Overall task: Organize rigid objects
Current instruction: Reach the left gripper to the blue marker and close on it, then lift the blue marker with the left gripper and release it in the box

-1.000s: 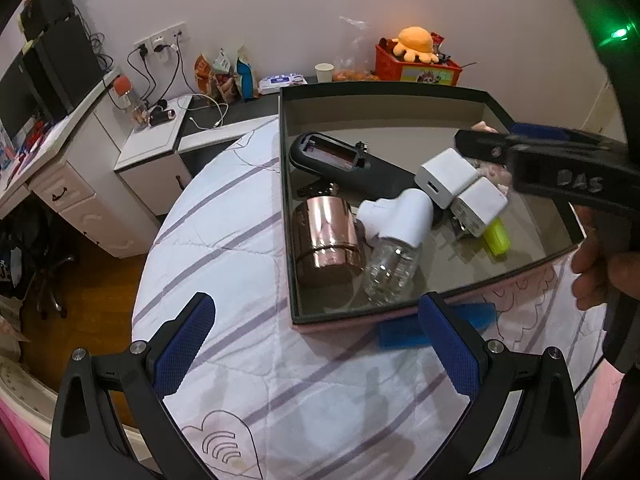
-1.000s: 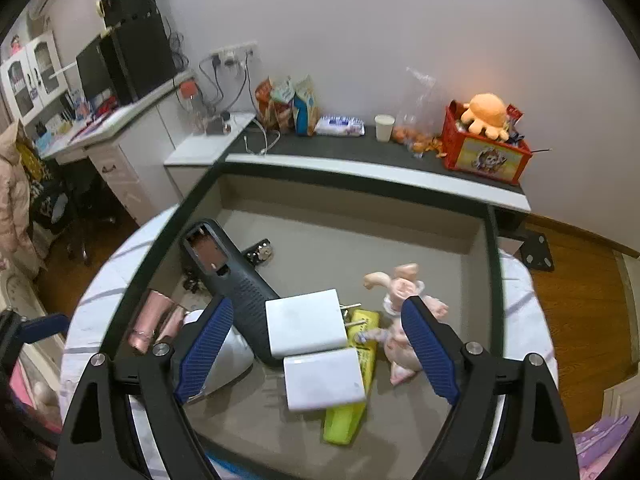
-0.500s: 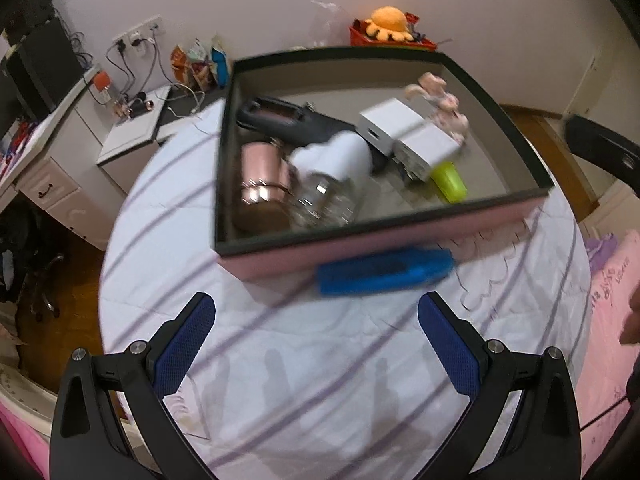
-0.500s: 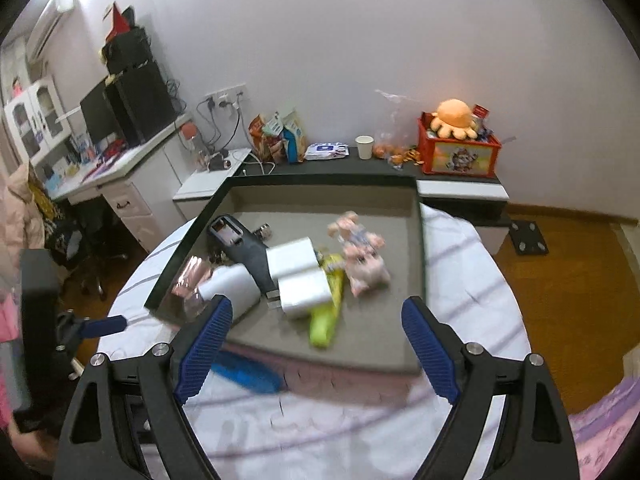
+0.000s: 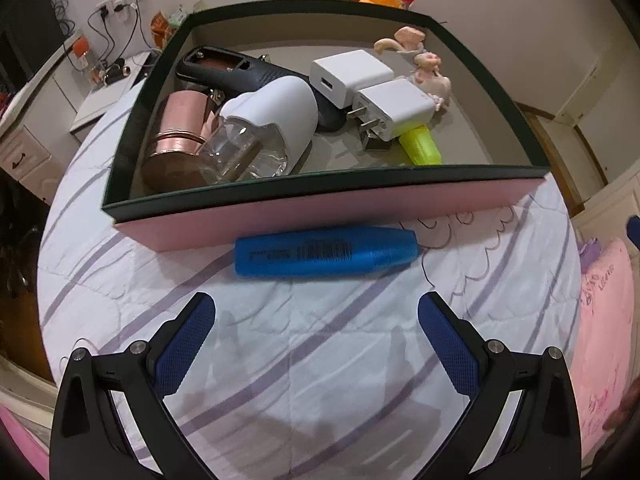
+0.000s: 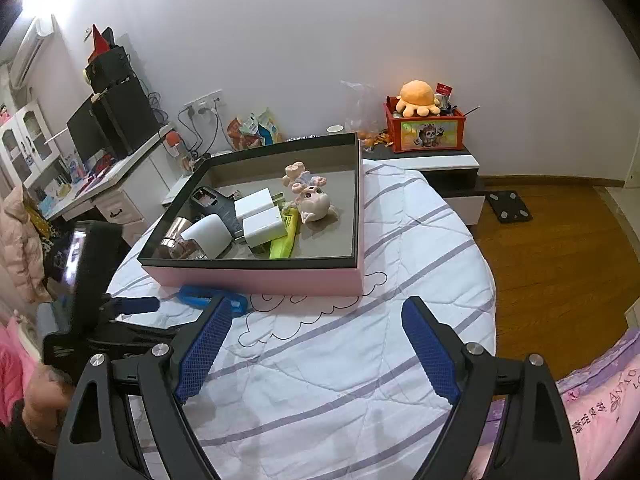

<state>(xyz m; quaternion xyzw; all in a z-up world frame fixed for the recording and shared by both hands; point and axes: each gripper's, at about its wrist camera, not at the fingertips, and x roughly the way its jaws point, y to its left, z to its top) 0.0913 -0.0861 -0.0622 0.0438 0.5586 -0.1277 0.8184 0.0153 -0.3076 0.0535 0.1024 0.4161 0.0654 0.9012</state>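
Observation:
A pink box with a dark rim (image 5: 320, 208) (image 6: 256, 276) holds a copper cup (image 5: 176, 136), a white-capped glass bottle (image 5: 260, 132), a dark device (image 5: 248, 76), two white chargers (image 5: 352, 72), a yellow highlighter (image 5: 420, 146) and a pink figurine (image 5: 428, 72). A blue tube (image 5: 326, 256) (image 6: 208, 295) lies on the quilt against the box's near wall. My left gripper (image 5: 316, 300) hangs open just short of the tube, nothing between its fingers. My right gripper (image 6: 318, 304) stands open over the quilt, nearer than the box. A blue finger (image 6: 136, 304) of the left gripper shows at the left.
A white quilt with purple stripes (image 5: 320, 380) covers the round surface. A desk with a monitor (image 6: 120, 168) stands at the left, and a red box with an orange plush (image 6: 424, 132) at the back. Wooden floor (image 6: 560, 240) lies to the right. A hand (image 6: 44, 392) holds the left gripper.
Both grippers have drawn back from the box. The right one was over the box's contents and is now over the quilt. The left one has tipped down towards the blue tube.

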